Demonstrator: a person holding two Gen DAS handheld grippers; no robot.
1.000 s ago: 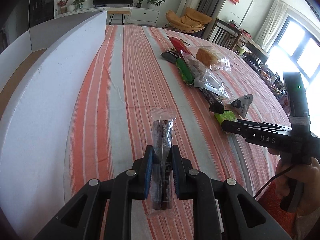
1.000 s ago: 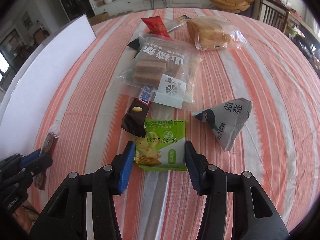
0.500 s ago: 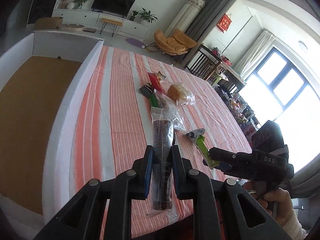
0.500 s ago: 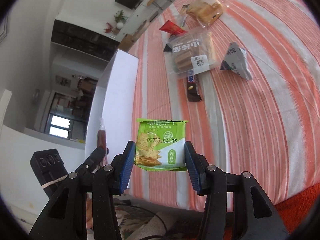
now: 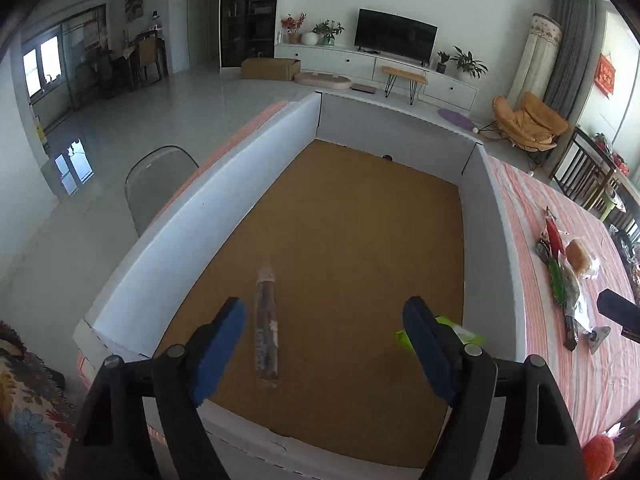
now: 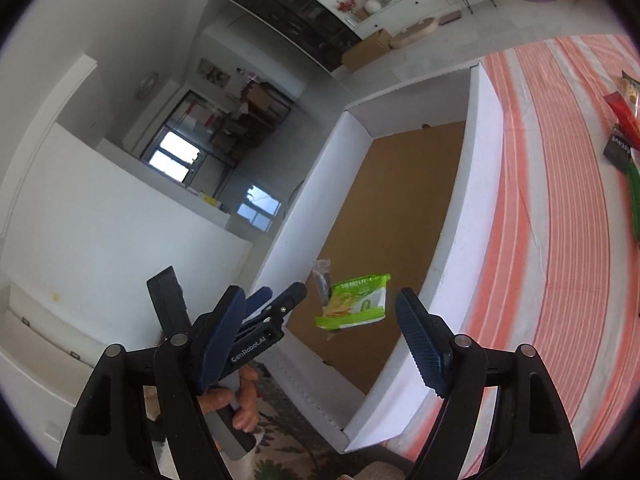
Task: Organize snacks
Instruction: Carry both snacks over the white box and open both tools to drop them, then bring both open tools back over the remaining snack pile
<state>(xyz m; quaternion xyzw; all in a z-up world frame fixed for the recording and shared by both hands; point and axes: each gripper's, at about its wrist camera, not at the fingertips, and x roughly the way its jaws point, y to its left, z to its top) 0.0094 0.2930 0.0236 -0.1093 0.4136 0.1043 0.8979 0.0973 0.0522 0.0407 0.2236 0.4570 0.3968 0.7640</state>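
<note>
My left gripper [image 5: 324, 312] hangs over the white-walled box [image 5: 200, 248], its jaws opening wide. The dark snack stick in clear wrap [image 5: 266, 328] is free between the fingers, over the box's brown floor. A green cracker packet [image 5: 440, 332] shows partly behind the right finger. In the right wrist view my right gripper [image 6: 320, 298] is also opening. The green cracker packet [image 6: 356, 300] is loose ahead of it above the box [image 6: 468, 200], touching neither pad, beside the snack stick [image 6: 322, 278]. The left gripper [image 6: 280, 296] is at the lower left, held by a hand [image 6: 240, 404].
Several other snacks [image 5: 568, 276] lie in a row on the orange-striped tablecloth [image 6: 560, 240] to the right of the box, among them a red packet [image 6: 624, 114]. A grey chair [image 5: 160, 184] stands beyond the box's left wall.
Both grippers rose from the table and swung over to the box. The left one let go of the snack stick and the right one let go of the green packet; both jaws now stand wide.
</note>
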